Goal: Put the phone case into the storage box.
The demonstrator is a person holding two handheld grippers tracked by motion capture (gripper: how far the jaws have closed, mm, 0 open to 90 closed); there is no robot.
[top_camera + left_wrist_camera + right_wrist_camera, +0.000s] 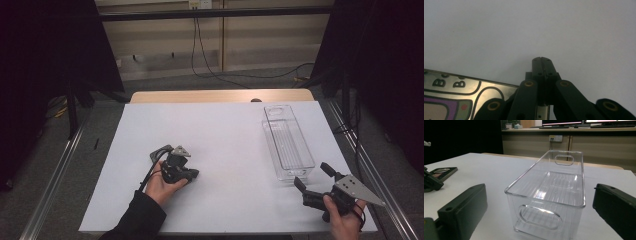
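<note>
My left gripper (186, 173) rests on the white sheet (235, 145) left of centre, held in a hand, with its jaws shut tip to tip (541, 60) and nothing between them. A flat printed packet (454, 97) with a black outline, purple patches and the letters "BB" lies beside it on the sheet; it is also a dark flat thing (442, 172) at the far left of the right gripper view. My right gripper (312, 175) is held near the front right corner, open wide, its jaws (540, 188) facing the near end of an empty clear plastic bin (287, 145).
The bin (536, 216) has cut-out handles at both ends and runs lengthwise away from me on the right side of the sheet. Metal rails (55, 170) flank the table. Cables lie on the floor beyond the wooden far edge (220, 95).
</note>
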